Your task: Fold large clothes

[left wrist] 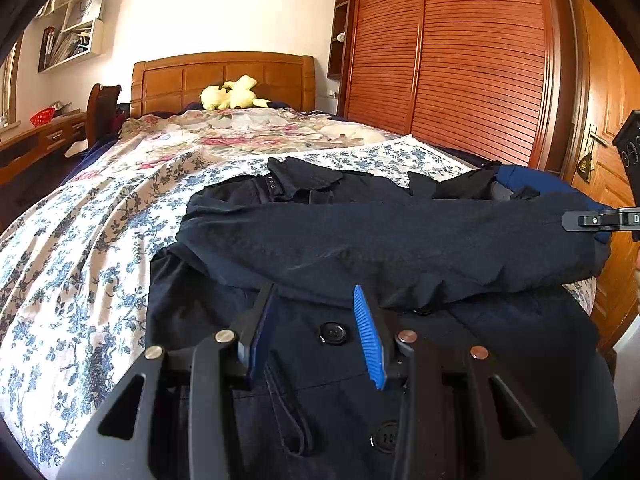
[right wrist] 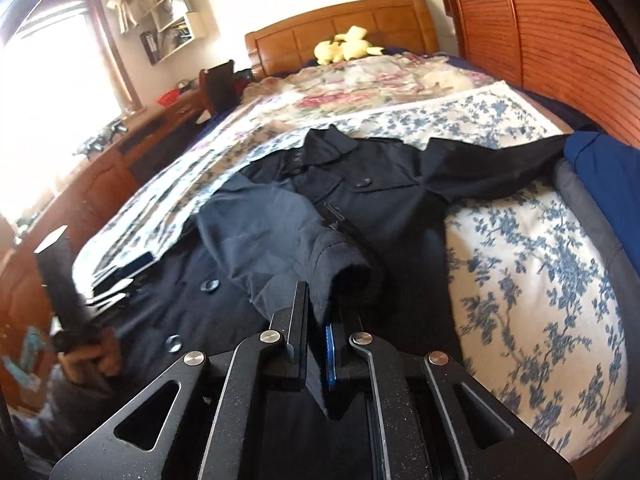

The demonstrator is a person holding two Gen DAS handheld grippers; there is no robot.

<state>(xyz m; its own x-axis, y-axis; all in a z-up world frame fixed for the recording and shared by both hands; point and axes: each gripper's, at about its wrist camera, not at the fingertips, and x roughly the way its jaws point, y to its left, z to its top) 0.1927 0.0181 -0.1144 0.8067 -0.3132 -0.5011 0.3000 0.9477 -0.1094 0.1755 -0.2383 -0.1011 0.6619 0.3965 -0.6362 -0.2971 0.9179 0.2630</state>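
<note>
A dark navy coat lies front up on the bed, its buttons showing. One sleeve is laid across the chest from left to right. My left gripper hovers open just above the coat front, with nothing between its blue pads. My right gripper is shut on the cuff of that sleeve; the cloth is pinched between the fingers. In the left wrist view the right gripper shows at the sleeve's end on the right edge. The other sleeve stretches out to the right.
A blue-flowered bedspread covers the bed. A yellow plush toy rests by the wooden headboard. A slatted wooden wardrobe stands close on the right, a desk on the left. A blue garment lies at the bed's right edge.
</note>
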